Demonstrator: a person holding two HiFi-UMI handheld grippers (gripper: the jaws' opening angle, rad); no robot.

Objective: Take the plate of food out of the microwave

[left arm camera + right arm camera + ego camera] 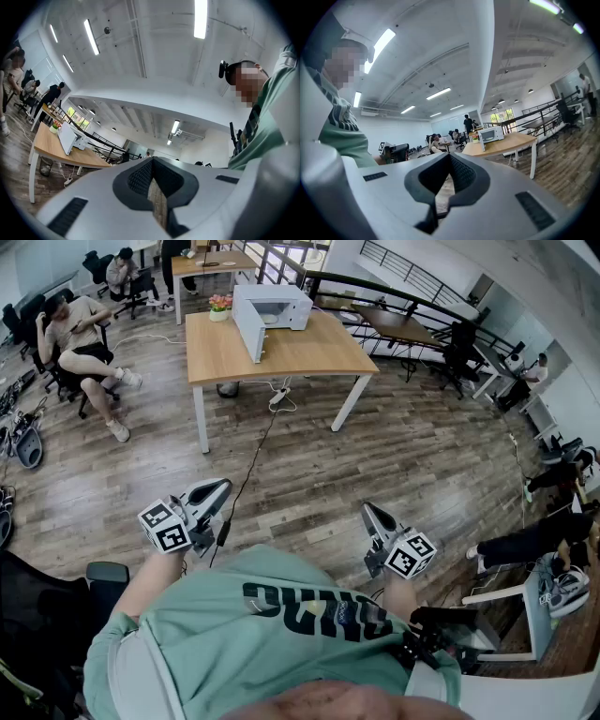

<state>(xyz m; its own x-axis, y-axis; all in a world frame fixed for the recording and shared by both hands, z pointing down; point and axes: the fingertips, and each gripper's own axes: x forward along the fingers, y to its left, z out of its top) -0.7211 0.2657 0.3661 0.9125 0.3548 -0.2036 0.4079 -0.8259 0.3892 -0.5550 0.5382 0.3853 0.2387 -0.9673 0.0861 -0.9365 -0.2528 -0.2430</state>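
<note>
A white microwave (272,310) stands on a wooden table (309,352) far ahead of me, its door swung open to the left. Whether a plate sits inside cannot be made out. The microwave (69,137) is small at the left of the left gripper view, and the microwave (492,134) is distant in the right gripper view. My left gripper (221,489) and right gripper (369,512) hang close to my body over the wooden floor, well short of the table. Both are shut with nothing between the jaws: left gripper (152,162), right gripper (450,157).
A small flower pot (219,306) stands on the table next to the microwave. A power strip (278,397) and its cable lie on the floor before the table. A person sits in a chair (80,338) at the left. More desks and a railing (403,296) lie behind.
</note>
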